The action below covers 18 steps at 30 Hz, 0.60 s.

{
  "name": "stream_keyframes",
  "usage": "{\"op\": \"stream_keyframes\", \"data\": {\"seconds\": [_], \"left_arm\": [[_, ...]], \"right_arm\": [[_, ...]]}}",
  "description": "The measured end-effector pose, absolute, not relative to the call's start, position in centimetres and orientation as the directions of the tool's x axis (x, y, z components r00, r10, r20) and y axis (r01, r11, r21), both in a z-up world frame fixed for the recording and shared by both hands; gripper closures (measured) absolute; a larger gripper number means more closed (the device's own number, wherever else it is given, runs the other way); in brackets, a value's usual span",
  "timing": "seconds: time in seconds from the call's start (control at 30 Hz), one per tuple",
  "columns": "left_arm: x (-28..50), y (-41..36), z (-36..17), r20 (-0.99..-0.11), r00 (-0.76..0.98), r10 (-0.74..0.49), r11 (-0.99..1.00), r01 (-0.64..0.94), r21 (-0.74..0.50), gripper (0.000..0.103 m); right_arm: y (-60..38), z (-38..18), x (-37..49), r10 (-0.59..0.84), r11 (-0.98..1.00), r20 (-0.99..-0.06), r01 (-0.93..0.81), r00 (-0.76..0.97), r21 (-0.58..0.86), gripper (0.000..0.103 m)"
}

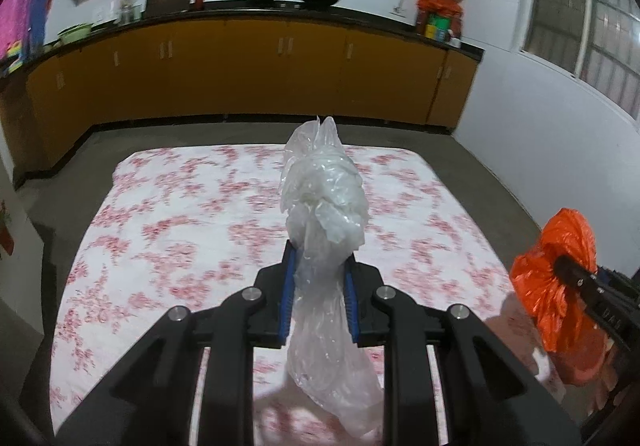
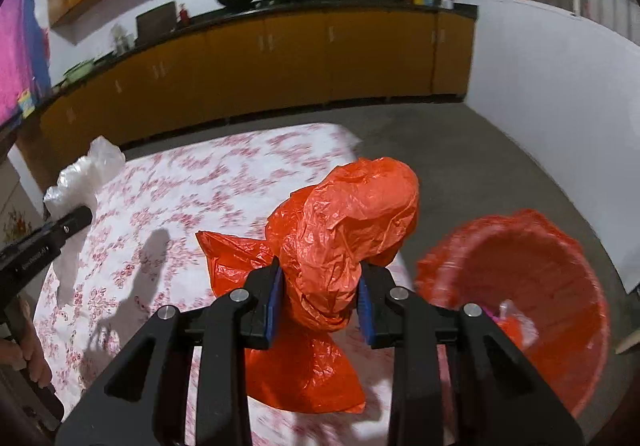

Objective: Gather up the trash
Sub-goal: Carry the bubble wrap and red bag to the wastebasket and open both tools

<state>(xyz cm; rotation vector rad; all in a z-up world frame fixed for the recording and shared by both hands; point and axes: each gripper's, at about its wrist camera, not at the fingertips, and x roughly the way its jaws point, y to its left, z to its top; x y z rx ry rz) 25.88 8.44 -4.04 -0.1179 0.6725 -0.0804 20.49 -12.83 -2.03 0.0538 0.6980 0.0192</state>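
Observation:
My left gripper [image 1: 322, 258] is shut on a crumpled clear plastic bag [image 1: 320, 198], which bulges above the blue pads and hangs down behind them. My right gripper [image 2: 320, 274] is shut on a crumpled orange plastic bag [image 2: 344, 222], pinched at its waist. Both are held above a table with a red-flowered cloth [image 2: 180, 206]. The right wrist view shows the clear bag [image 2: 84, 174] and the left gripper [image 2: 80, 214] at the far left. The orange bag [image 1: 556, 286] shows at the right edge of the left wrist view. A red bin lined with orange plastic [image 2: 560, 258] stands on the floor to the right.
The bin holds a few scraps [image 2: 512, 318]. Grey floor [image 2: 460, 150] surrounds the table [image 1: 180, 226]. Yellow cabinets with a dark counter [image 1: 260, 58] run along the far wall, bearing woks and containers. A white wall [image 2: 560, 106] is on the right. A hand [image 2: 24, 358] grips the left handle.

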Motion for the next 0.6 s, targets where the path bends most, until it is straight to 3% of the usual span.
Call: {"op": "stream_keyframes", "data": {"seconds": [0.6], "left_arm": [[23.5,-1.3,-2.6,-0.606,0.741,-0.289,0.957,0.244,-0.159,0.081]], "right_arm": [[-20.9,-0.1,15.0,-0.084,0.985,-0.592,0.158,0.801,0.074,0.072]]}}
